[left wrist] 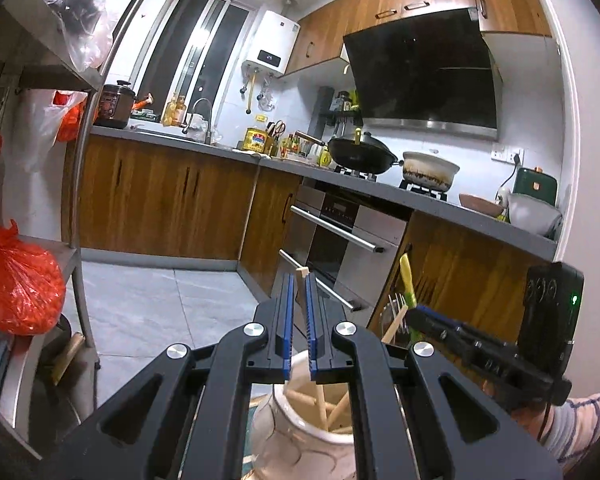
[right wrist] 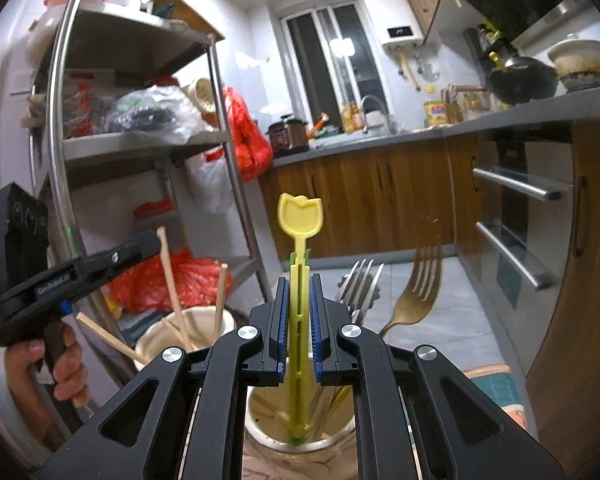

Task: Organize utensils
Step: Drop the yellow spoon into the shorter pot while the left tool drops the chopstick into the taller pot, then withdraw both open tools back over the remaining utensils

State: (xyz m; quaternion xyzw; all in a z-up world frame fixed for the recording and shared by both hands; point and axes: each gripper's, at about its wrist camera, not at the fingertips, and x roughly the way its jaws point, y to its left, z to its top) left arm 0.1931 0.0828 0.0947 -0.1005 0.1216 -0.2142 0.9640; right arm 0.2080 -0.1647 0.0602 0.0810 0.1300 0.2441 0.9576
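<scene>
Lower part of the thin wooden chopstick (left wrist: 302,286) is hidden between the left gripper's blue pads, only its tip shows. White ceramic jar (left wrist: 300,436) is cut off by the bottom edge, arms cover its sides. Yellow plastic tulip-topped utensil (right wrist: 300,216) foot is lost inside the metal utensil cup (right wrist: 260,420), whose base is cut off. Silver forks (right wrist: 360,284) handles are hidden behind the right gripper. Writing on the far yellow oil bottle (left wrist: 255,139) is too small to read.
</scene>
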